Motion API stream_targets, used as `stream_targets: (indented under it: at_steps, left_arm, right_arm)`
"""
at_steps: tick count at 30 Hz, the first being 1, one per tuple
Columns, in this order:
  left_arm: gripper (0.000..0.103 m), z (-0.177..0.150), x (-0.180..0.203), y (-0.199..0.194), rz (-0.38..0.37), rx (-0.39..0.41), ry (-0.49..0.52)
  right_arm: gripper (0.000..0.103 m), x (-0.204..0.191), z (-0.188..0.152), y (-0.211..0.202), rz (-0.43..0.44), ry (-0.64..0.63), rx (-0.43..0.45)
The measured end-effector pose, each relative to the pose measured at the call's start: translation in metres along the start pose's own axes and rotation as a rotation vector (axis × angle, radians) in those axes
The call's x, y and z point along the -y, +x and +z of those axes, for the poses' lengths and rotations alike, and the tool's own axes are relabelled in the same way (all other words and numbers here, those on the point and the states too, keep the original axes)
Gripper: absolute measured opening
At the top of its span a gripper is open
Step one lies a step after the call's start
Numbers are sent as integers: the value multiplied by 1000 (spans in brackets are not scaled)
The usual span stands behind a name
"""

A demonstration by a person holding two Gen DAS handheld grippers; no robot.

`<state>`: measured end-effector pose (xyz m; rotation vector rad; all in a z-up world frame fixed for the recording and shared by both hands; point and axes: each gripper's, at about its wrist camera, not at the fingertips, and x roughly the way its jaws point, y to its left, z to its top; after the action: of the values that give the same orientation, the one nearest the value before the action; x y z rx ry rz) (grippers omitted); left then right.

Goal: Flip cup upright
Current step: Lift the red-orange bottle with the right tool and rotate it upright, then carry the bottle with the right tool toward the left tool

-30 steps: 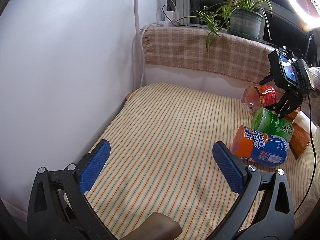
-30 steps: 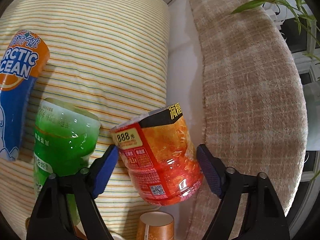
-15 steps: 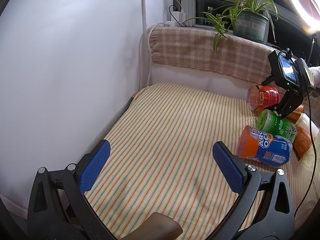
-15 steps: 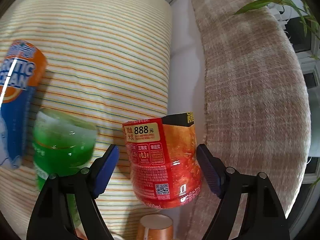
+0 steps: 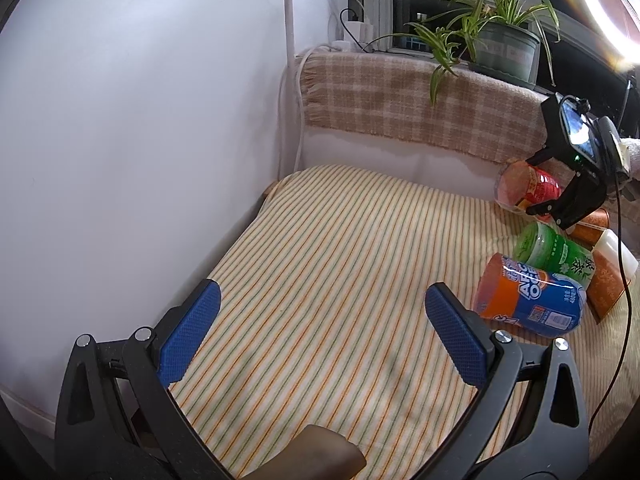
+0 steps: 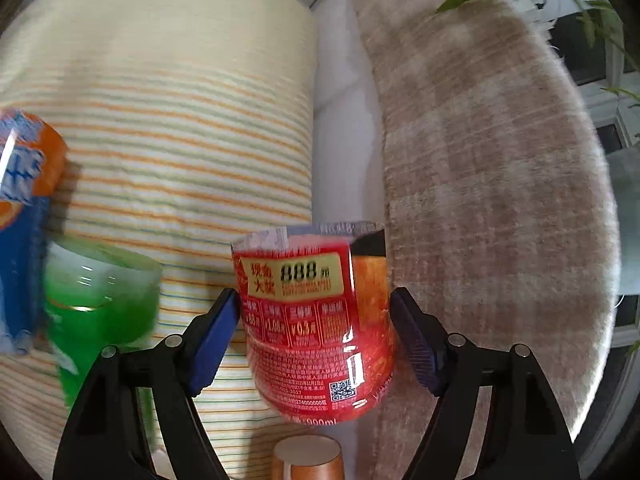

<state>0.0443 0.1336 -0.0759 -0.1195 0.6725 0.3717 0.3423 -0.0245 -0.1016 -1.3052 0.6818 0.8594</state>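
Observation:
A red-labelled clear plastic cup [image 6: 320,320] sits between the blue pads of my right gripper [image 6: 314,332], which is shut on its sides. Its open rim points away from the camera. The same cup [image 5: 524,188] shows at the far right of the left wrist view, held by the right gripper [image 5: 556,204] above the striped bed. My left gripper [image 5: 320,336] is open and empty over the near part of the bed.
A green cup [image 6: 96,312] and an orange-and-blue cup [image 6: 24,200] lie on their sides on the striped bedcover [image 5: 320,260]. A brown cup [image 6: 308,456] lies below the red one. A plaid blanket [image 5: 420,100] covers the headboard, with a potted plant [image 5: 500,44] above. A white wall stands at the left.
My right gripper has closed its pads onto the red cup and turned with it, so the cup stands straighter in the right wrist view. The left gripper has shifted slightly.

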Motion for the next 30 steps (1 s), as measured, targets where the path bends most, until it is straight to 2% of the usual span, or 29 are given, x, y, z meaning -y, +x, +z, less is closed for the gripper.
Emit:
stream_targets:
  at_steps: [7, 10, 14, 16, 21, 23, 25, 30]
  left_arm:
    - [103, 0, 9, -17, -18, 33, 17]
    - [103, 0, 13, -26, -28, 48, 24]
    - [103, 0, 20, -40, -48, 74, 35]
    - [103, 0, 23, -47, -63, 90, 41]
    - [103, -5, 32, -62, -96, 110, 60]
    - [103, -8, 36, -67, -107, 115, 68]
    - [103, -13, 42, -72, -124, 117, 77]
    - [103, -19, 56, -78, -174, 113, 107]
  right_arm:
    - [76, 14, -6, -55, -35, 119, 162]
    - [76, 12, -24, -94, -56, 187, 239]
    - [76, 11, -49, -143, -32, 324, 361]
    - [76, -9, -62, -160, -27, 386, 403]
    - [76, -56, -105, -200, 39, 561, 511]
    - [76, -92, -120, -209, 71, 645, 539]
    - [76, -109, -134, -212, 111, 740, 552]
    - [76, -149, -176, -207, 314, 1028, 581]
